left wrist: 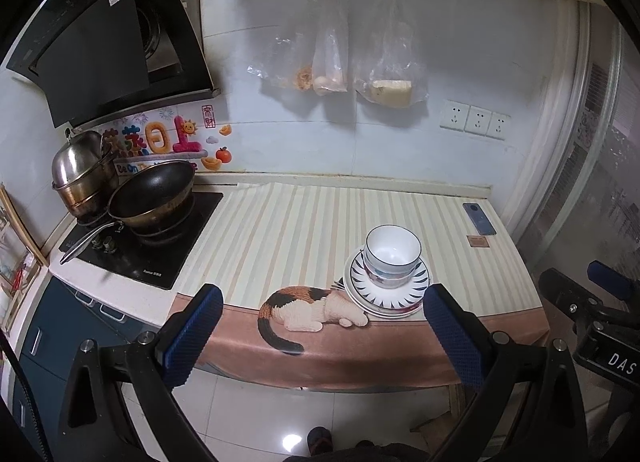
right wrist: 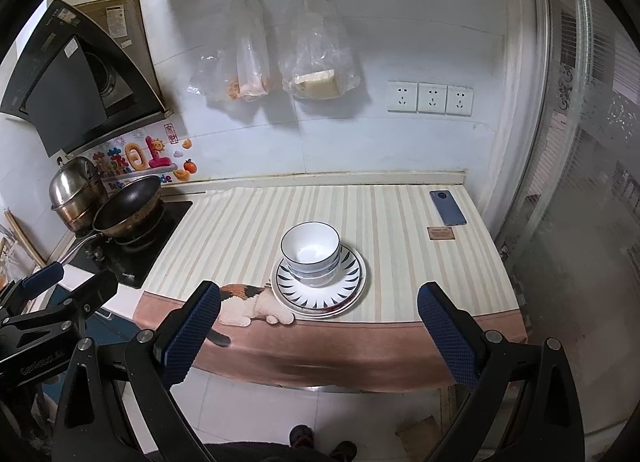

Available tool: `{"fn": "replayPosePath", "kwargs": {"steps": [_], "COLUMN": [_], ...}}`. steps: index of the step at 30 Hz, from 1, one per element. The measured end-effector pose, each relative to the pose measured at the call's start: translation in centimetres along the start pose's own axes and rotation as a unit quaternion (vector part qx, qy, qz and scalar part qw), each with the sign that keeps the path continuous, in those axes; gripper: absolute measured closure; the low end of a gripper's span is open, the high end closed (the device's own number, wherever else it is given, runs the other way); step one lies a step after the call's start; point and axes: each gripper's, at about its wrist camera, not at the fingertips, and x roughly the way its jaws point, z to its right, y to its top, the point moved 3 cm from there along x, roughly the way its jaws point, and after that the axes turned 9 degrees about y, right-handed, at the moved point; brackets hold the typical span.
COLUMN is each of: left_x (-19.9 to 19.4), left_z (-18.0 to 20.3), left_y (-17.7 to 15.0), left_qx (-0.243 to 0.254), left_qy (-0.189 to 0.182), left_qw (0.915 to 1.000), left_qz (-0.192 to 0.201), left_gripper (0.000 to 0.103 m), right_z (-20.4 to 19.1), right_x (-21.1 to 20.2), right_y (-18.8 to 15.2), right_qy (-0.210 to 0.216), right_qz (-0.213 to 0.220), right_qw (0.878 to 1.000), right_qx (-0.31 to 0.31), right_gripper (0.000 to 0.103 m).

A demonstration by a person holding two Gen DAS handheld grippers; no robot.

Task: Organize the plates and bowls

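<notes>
Because the bowls [right wrist: 310,252] are nested and sit on the stacked plates [right wrist: 319,280], the crockery forms one compact pile near the front edge of the surface [right wrist: 400,254], right beside the cat printed on the striped cloth [left wrist: 310,308]; that looks like the tidy end state, or close to it, though how many bowls and plates are in the pile is hard to count from these views. You hold both tools back over the floor, short of the surface, which keeps them clear of the pile. Your left hand-held gripper [left wrist: 322,332] is spread wide, holding and touching nothing. Your right hand-held gripper [right wrist: 320,328] is equally wide apart and empty, with the pile lying ahead between its fingers.
</notes>
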Motion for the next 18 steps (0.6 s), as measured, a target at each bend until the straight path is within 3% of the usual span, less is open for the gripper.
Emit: {"fn": "replayPosePath", "kwargs": {"steps": [18], "left_x": [0.35], "left_z": [0.61], "left_y": [0.22], "left_qx": [0.002], "left_qy": [-0.009], "left_qw": [0.9999], "left_qz": [-0.006], "left_gripper": [0.000], "right_z": [0.98], "right_x": [0.22], "right_y": [-0.33], "right_qy": [-0.005], "right_qz": [-0.003], "right_qw": [1.000], "right_qx": [0.006], "right_gripper": [0.002]}}
